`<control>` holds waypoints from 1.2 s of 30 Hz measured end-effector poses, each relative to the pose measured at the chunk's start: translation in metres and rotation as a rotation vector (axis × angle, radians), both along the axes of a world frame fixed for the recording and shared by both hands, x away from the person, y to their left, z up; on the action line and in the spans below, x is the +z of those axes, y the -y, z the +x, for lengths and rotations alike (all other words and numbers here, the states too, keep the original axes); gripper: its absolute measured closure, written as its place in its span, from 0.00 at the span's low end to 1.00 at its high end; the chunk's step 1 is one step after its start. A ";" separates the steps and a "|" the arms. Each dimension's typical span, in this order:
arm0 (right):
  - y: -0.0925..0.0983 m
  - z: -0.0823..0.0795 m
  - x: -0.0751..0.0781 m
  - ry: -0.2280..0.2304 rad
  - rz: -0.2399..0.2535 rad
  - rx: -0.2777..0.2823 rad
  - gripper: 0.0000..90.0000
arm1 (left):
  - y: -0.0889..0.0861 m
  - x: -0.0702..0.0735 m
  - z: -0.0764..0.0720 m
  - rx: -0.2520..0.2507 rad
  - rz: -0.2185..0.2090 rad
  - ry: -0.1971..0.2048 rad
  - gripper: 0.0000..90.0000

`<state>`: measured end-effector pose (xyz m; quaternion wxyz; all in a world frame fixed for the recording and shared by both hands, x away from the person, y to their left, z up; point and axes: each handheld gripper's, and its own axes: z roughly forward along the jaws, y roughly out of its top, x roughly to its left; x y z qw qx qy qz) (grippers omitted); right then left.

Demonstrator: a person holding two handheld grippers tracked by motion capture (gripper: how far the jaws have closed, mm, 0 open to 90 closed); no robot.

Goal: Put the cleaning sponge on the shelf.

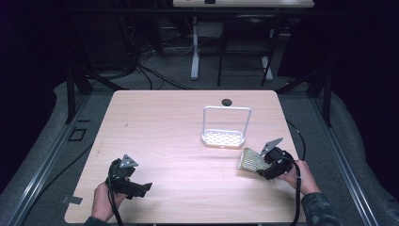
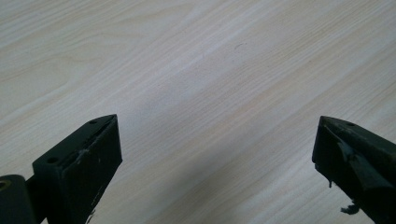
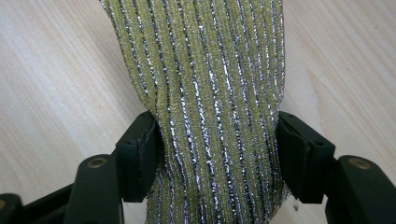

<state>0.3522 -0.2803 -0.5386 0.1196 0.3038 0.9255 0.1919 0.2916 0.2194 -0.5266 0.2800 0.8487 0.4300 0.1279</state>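
The right gripper [image 1: 263,165] has its two jaws closed in on a yellow-green scouring cloth [image 1: 252,159] shot through with silver thread; in the right gripper view the cloth [image 3: 205,107] runs up between the black jaws, which press against its two edges and bunch it slightly, so the hold looks firm. Seen from the high view, the cloth sits at the right side of the table [image 1: 160,141], near its front, with the free end pointing toward a small white rack [image 1: 225,128] that stands just beyond it, a flat perforated tray with a tall wire hoop over it. Cloth and rack are near but apart. The left gripper [image 1: 134,187] waits at the front left corner, well away from both, its jaws spread wide over bare wood and holding nothing, as the left gripper view shows [image 2: 215,154]. Judging by this, the pick-up is done and the carrying is what remains: the cloth looks bound for the rack's tray, which has nothing on it yet, and the short move across and the release are both still to come
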 end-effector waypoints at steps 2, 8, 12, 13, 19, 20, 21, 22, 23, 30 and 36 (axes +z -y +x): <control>-0.002 -0.002 0.001 0.004 -0.009 -0.001 0.40 | 0.000 0.000 0.000 0.000 0.001 0.001 0.02; -0.009 -0.008 0.006 0.011 -0.024 -0.013 0.40 | 0.000 0.000 0.000 0.003 -0.002 -0.001 0.02; -0.011 -0.010 0.010 0.016 -0.008 -0.023 0.40 | 0.000 0.000 0.000 0.003 -0.001 0.000 0.02; -0.013 -0.011 0.012 0.023 0.010 -0.026 0.40 | 0.000 0.000 0.000 -0.002 0.002 0.000 0.02; -0.019 -0.014 0.022 0.035 0.044 -0.033 0.40 | 0.000 0.000 0.000 0.002 0.001 -0.001 0.02; -0.020 -0.015 0.023 0.036 0.043 -0.036 0.40 | 0.000 0.000 -0.001 0.006 0.002 0.002 0.02; -0.022 -0.015 0.024 0.041 0.043 -0.034 0.40 | 0.000 0.001 -0.001 0.006 0.002 0.003 0.02; -0.023 -0.015 0.025 0.043 0.044 -0.033 0.40 | 0.000 0.001 0.000 0.005 0.002 0.001 0.02; -0.025 -0.016 0.027 0.047 0.046 -0.039 0.40 | 0.000 0.000 0.000 0.005 0.001 0.000 0.02; -0.031 -0.016 0.033 0.060 0.052 -0.051 0.41 | 0.000 0.000 0.000 0.003 0.003 0.000 0.02; -0.038 -0.017 0.038 0.073 0.056 -0.066 0.41 | 0.001 -0.001 0.000 0.002 0.007 0.003 0.02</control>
